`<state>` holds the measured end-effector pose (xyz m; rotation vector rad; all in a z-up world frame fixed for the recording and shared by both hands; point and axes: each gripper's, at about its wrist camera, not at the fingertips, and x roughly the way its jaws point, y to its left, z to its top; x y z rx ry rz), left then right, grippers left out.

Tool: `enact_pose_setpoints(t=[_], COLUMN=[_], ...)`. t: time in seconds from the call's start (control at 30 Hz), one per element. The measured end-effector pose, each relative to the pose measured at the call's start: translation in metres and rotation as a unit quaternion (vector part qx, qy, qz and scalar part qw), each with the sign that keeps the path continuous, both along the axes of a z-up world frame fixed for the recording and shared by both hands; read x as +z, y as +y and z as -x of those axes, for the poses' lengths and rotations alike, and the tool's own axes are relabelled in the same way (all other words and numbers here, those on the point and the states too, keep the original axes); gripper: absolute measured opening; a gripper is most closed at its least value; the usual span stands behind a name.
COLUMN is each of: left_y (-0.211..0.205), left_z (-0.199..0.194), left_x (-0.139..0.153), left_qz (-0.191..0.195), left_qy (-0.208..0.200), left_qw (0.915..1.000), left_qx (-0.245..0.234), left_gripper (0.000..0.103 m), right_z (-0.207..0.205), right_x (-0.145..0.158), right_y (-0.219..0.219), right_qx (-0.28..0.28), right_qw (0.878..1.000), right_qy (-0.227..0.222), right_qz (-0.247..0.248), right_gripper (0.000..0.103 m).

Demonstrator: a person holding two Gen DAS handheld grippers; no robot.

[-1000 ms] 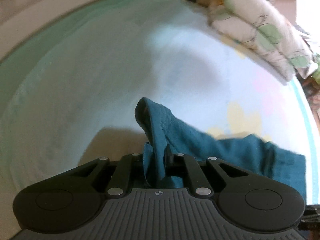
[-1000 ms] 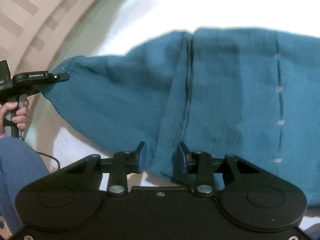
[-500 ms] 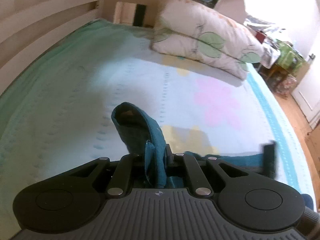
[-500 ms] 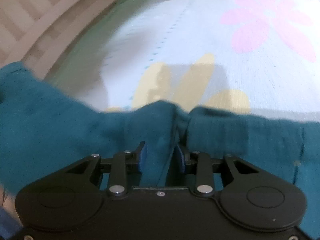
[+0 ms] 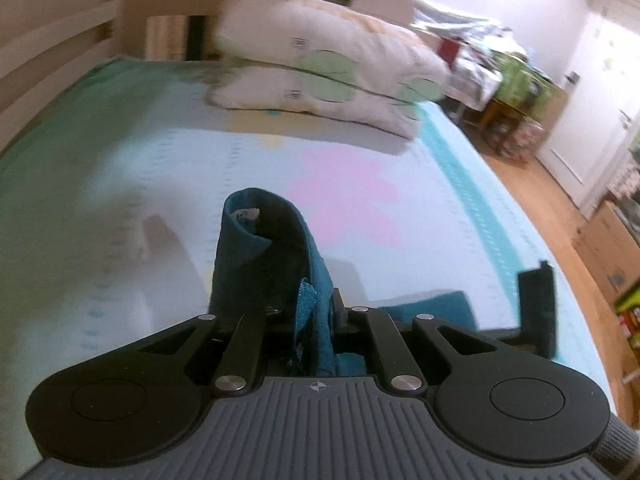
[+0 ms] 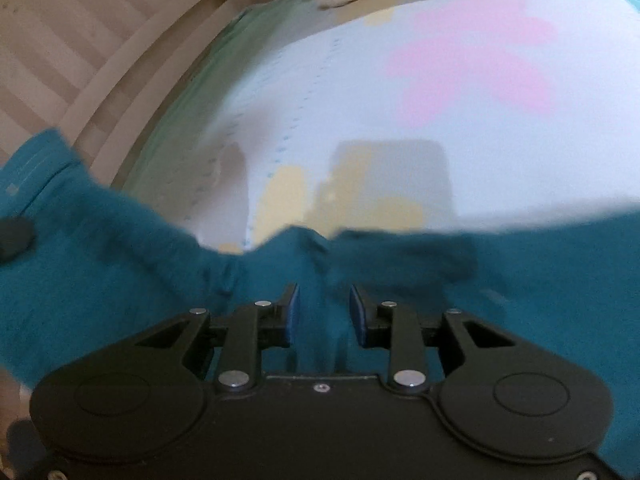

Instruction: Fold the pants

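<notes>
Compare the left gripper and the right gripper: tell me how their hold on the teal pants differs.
The left gripper has its jaws nearly together, pinching a narrow bunched edge of the teal pants that stands up in a curl; the right gripper has its jaws well apart, with a broader fold of cloth between them. The right gripper's pads are blue; the left gripper's are hidden by cloth. Both have the same garment between their jaws, above the bed sheet.
</notes>
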<state>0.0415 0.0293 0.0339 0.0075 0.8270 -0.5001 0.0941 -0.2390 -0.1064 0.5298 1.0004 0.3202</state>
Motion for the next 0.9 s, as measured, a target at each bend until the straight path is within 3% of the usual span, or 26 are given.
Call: enact_pose_setpoints(t=[0.2,0.3,0.4,0.53,0.7,0.9], left_y=[-0.093,-0.135,-0.159,-0.184,-0.171,-0.098], left_z=[0.014,0.013,0.016,0.02,0.027,0.023], left_x=[-0.04,-0.08,-0.119,-0.145,-0.131,-0.121], left_qz=[-0.03,-0.023,0.004,-0.015,-0.025,-0.068], left_qy=[0.007,0.039,0.083,0.113,0.087,0.073], left_qw=[0.9975,0.9966,0.9946,0.9902,0.9924,0.995], left_qx=[-0.063,-0.069,-0.062,-0.08,-0.083,0.002], left_gripper=[0.012,0.016,0.016,0.018,0.018,0.018], right_z=[0.052,0.066,0.068,0.069,0.076,0.058], right_x=[0.004,0.004,0.002,0.004,0.005,-0.006], right_y=[-0.067,-0.098,-0.111,-0.118,-0.127,-0.112], right_qx=[-0.086,-0.137,-0.171,-0.178,-0.177,-0.132], right_qw=[0.996,0.99,0.984,0.983,0.984,0.991], right_qy=[0.013,0.023,0.029,0.024,0.016,0.031], right_qz=[0.033,0.035,0.033,0.031,0.021,0.008], right_gripper=[0.041,0.043,0.055,0.056,0.063,0.073])
